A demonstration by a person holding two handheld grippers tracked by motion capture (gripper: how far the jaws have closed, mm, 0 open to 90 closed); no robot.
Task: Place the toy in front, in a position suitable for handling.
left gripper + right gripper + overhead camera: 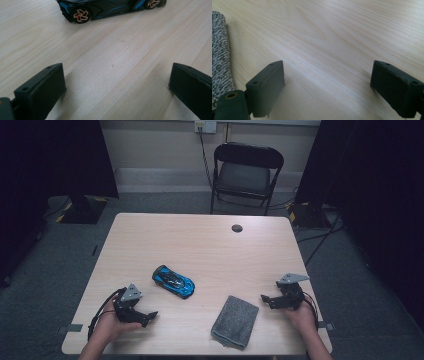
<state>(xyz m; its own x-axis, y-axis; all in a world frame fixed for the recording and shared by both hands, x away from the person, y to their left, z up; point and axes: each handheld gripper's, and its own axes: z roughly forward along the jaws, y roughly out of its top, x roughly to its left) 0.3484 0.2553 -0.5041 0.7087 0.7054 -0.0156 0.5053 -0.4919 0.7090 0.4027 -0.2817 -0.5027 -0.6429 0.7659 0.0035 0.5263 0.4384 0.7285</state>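
A blue and black toy car [173, 281] sits left of the table's middle; its side with orange wheels [100, 10] lies just ahead of my left gripper's jaws. A folded grey cloth [234, 321] lies near the front edge, and its edge [219, 57] appears at the left of the right gripper view. My left gripper [148, 317] rests low at the front left, held by a hand, open with bare wood between its jaws [117, 82]. My right gripper [267, 300] sits at the front right, beside the cloth, open and empty [327, 82].
The light wooden table [200, 245] has a round dark cable port [237, 228] near its far edge. A black folding chair [245, 172] stands behind the table. Dark curtains and stand bases flank both sides, with cables on the floor at the right.
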